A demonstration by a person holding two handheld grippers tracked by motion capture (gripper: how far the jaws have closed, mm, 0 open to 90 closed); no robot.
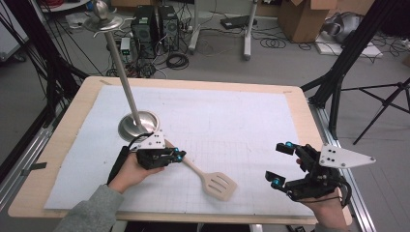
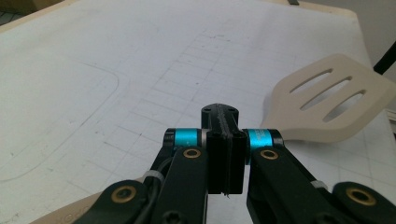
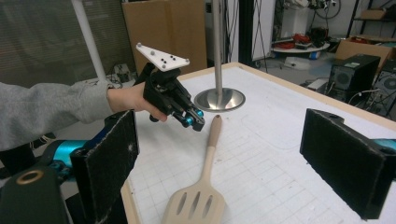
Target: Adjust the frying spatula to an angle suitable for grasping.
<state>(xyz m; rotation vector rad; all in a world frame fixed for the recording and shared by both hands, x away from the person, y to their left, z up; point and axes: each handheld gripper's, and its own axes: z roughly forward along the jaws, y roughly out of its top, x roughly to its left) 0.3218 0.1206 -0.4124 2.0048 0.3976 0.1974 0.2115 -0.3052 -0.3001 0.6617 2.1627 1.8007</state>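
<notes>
A beige slotted spatula (image 1: 212, 179) lies flat on the white mat (image 1: 241, 111), handle tip toward the steel stand base (image 1: 139, 123), blade toward the near table edge. The left gripper (image 1: 180, 155) hovers beside the handle, jaws together, empty. The right gripper (image 1: 280, 164) waits well right of the spatula, jaws apart.

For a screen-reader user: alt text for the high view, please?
A beige slotted spatula lies on a white mat; the shut left gripper hovers by its handle, the open right gripper waits nearby, and a steel stand rises behind.
</notes>
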